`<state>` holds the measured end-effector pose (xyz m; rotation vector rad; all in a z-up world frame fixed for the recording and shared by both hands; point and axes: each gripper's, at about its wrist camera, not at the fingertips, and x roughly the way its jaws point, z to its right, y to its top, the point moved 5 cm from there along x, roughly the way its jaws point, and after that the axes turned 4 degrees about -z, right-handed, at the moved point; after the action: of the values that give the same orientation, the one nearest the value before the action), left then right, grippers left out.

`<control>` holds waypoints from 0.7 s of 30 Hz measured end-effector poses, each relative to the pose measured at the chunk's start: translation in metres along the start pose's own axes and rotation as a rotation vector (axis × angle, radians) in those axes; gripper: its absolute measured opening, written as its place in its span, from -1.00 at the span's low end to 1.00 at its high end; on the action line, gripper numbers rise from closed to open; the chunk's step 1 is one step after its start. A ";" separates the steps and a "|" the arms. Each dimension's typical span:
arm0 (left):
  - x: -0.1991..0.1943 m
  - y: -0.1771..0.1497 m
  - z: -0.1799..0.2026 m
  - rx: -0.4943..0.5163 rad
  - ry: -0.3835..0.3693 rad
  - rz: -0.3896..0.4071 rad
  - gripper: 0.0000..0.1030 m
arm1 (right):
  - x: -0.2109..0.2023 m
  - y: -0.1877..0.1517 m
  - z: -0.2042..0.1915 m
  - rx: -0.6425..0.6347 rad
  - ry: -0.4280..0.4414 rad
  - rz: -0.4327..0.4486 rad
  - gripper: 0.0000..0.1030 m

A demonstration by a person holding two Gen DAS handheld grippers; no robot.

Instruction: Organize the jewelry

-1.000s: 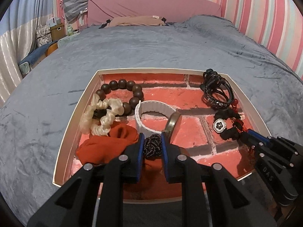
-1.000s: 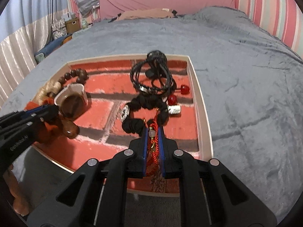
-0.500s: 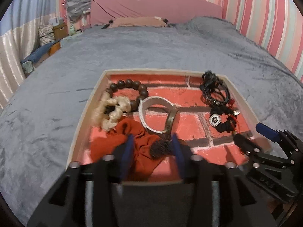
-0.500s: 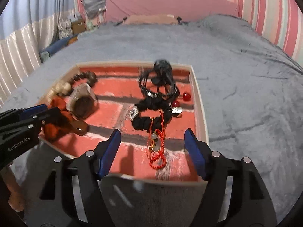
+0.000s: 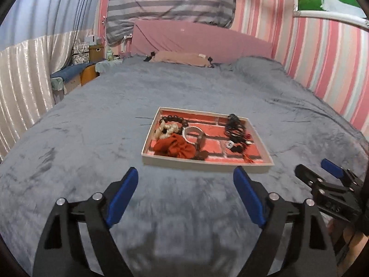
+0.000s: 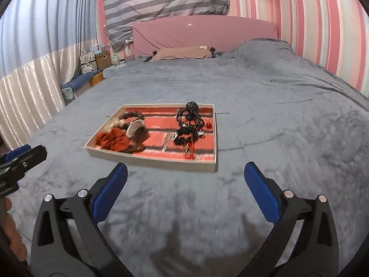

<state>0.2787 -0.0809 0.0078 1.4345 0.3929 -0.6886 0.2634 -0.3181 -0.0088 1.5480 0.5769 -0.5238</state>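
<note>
A: Where is the jewelry?

B: All in the tray (image 5: 203, 162) mid-bed (image 5: 92, 138): scrunchie (image 5: 175, 149) at its left, black cords (image 5: 235, 129) at its right.

A: And the grippers?

B: Left gripper (image 5: 185, 190) and right gripper (image 6: 185, 185) have just opened, fingers spread and empty, pulled back short of the tray. Sorting looks finished.

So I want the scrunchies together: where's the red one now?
The red scrunchie lies in the tray's near-left corner in both wrist views, beside the cream scrunchie.

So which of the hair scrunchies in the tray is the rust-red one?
The big scrunchie at the tray's near-left corner; the cream scrunchie lies behind it.
</note>
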 end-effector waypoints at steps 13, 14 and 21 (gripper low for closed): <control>-0.081 -0.100 0.001 0.033 -0.021 -0.016 0.80 | -0.074 -0.097 -0.034 -0.026 -0.020 0.005 0.92; -0.085 -0.106 0.001 0.033 -0.023 -0.012 0.80 | -0.077 -0.103 -0.037 -0.033 -0.026 0.005 0.92; -0.101 -0.132 -0.004 0.088 0.030 0.018 0.81 | -0.108 -0.133 -0.052 -0.042 -0.081 0.058 0.92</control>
<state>0.1185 -0.0565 -0.0303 1.5311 0.3766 -0.6772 0.0944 -0.2672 -0.0389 1.4924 0.4771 -0.5248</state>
